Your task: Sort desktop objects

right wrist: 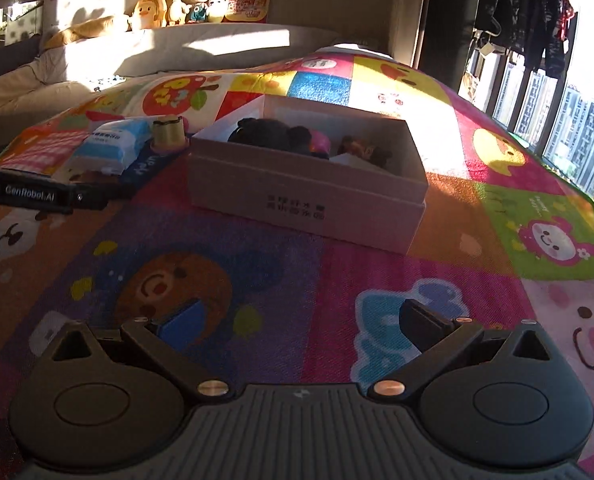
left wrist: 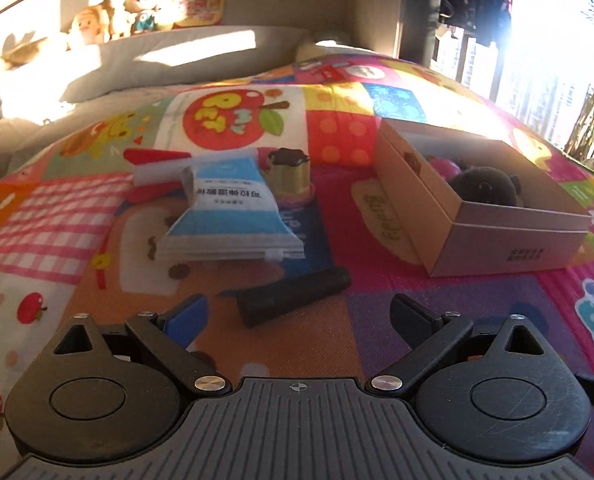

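**Both grippers empty over the mat, loose items waiting**

Nearest the lens, the left gripper (left wrist: 299, 316) stood with jaws spread wide and nothing between them, and the right gripper (right wrist: 299, 328) did likewise over a bare stretch of the patchwork play mat (right wrist: 337, 280) that served as the surface.

The open cardboard box (left wrist: 509, 240) was the biggest task item; it sat on the mat ahead and right of the left gripper, already holding a dark plush toy (left wrist: 485, 186) and something pink behind it. Left of the box lay a blue-and-white packet (left wrist: 229, 208), with a red-and-white item (left wrist: 157, 168) beyond it and a small gold jar with a dark lid (left wrist: 291, 176) just beside its far corner. Smallest and closest, a black cylinder (left wrist: 293, 292) lay on its side just ahead of the left gripper's fingertips, apart from them.

Judging by this, sorting was partway through and a fresh pick was beginning. The cylinder looked the likely target: the left gripper would need to advance, straddle it across its narrow width, then close. It might roll if nudged.
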